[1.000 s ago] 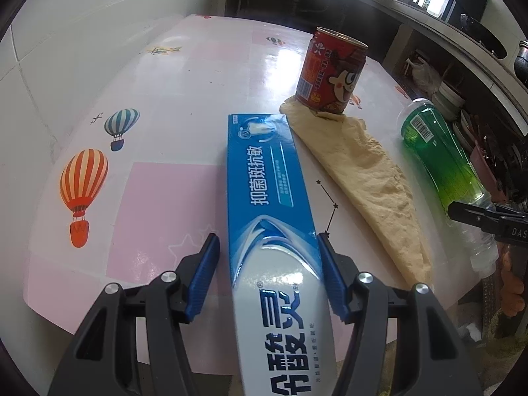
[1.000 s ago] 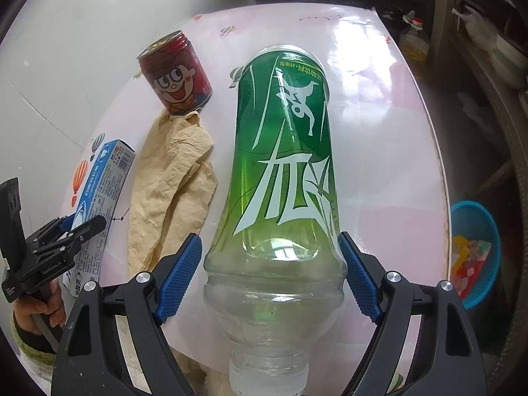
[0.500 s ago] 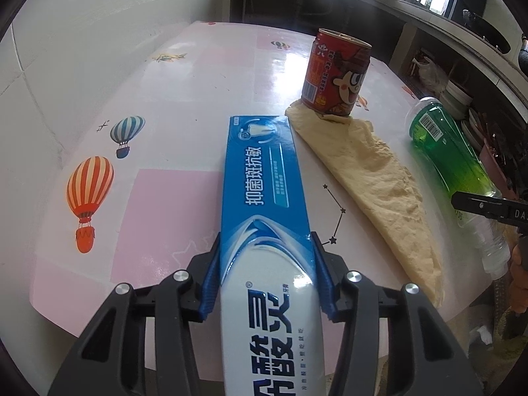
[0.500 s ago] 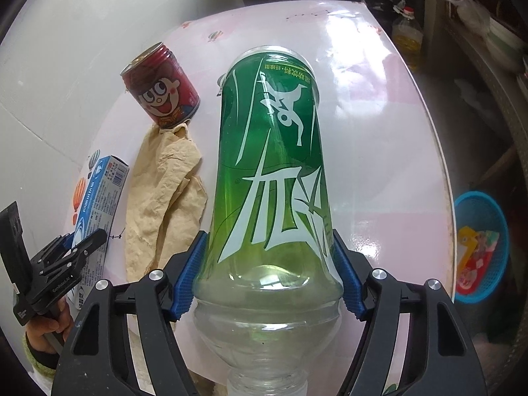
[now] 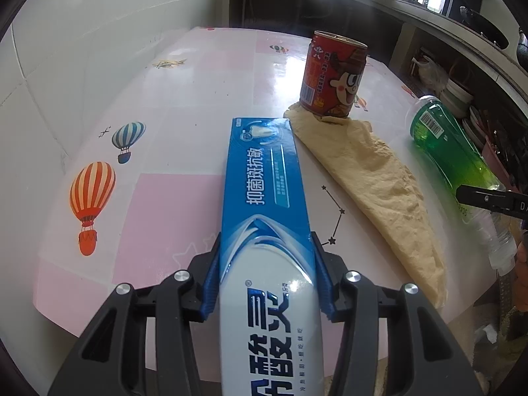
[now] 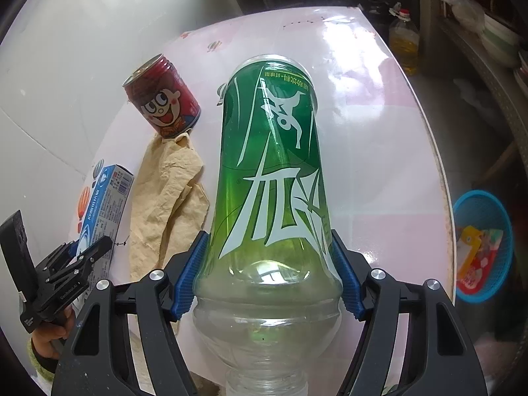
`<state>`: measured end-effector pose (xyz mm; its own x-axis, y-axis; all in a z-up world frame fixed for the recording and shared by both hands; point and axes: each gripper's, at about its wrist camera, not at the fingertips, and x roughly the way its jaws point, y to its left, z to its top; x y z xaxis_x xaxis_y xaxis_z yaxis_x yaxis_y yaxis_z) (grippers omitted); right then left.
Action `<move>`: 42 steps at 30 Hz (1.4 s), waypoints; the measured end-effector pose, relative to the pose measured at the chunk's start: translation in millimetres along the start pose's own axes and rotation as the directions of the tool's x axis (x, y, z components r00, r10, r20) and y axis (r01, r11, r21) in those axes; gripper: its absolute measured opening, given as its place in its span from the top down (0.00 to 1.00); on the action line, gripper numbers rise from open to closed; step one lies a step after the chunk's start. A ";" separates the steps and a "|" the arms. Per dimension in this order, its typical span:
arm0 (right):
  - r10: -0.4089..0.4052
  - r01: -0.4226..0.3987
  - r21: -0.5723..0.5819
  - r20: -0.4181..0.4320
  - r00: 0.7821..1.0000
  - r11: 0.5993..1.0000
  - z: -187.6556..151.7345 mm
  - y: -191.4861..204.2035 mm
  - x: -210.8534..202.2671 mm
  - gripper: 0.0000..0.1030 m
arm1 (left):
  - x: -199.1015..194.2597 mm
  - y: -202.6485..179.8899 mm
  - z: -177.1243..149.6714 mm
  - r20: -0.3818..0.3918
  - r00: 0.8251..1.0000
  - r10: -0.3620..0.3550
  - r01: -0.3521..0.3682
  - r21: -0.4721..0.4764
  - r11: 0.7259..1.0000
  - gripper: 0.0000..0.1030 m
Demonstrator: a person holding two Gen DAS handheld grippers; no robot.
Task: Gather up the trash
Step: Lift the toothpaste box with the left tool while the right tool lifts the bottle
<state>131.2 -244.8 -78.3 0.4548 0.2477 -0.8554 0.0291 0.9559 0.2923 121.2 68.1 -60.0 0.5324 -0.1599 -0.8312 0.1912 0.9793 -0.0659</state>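
Two grippers each clamp one piece of trash on the pink, balloon-patterned desk [image 5: 184, 151]. The left gripper [image 5: 264, 274] has its blue pads pressed against both long sides of a blue toothpaste box [image 5: 264, 198], which lies flat and points away from the camera toward the far end of the desk. The right gripper [image 6: 269, 274] is closed partway on a green plastic bottle [image 6: 274, 171], its pads pressing the bottle's shoulder just above the clear neck; the bottle lies on its side with its base toward the far edge. Between box and bottle lies a crumpled tan paper towel [image 5: 379, 191], stretched lengthwise, close beside the box. A red drink can [image 5: 333, 76] with a cartoon face stands upright on the towel's far end. In the right wrist view, the left gripper shows at the lower left, held by a hand [image 6: 54, 330] in a green cuff. Off the desk's right edge, a blue basket [image 6: 483, 244] sits on the floor with colourful wrappers inside.
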 end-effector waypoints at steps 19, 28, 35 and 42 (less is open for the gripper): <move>0.006 -0.007 0.018 0.037 0.999 1.000 1.5 -3.2 -15.6 0.36 | -14.3 -3.0 -1.3 0.051 0.998 0.035 -0.035 0.012 0.999 0.55; 0.015 -0.016 0.011 0.043 0.999 1.000 0.8 -4.8 -21.7 0.36 | -26.8 -5.7 -0.7 0.086 0.995 0.050 -0.052 0.019 0.998 0.55; 0.026 -0.026 0.006 0.051 0.998 1.000 -1.3 -7.4 -30.1 0.36 | -37.7 -8.7 -0.2 0.108 0.993 0.056 -0.059 0.022 0.998 0.55; 0.044 -0.045 0.006 0.064 0.997 0.999 -4.2 -10.0 -38.4 0.36 | -50.7 -11.8 0.0 0.134 0.990 0.043 -0.047 0.026 0.999 0.55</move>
<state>109.7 -263.2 -50.2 0.5118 0.2791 -0.8125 0.0144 0.9428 0.3329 92.0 64.6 -17.1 0.6462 -0.1331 -0.7515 0.1873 0.9822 -0.0129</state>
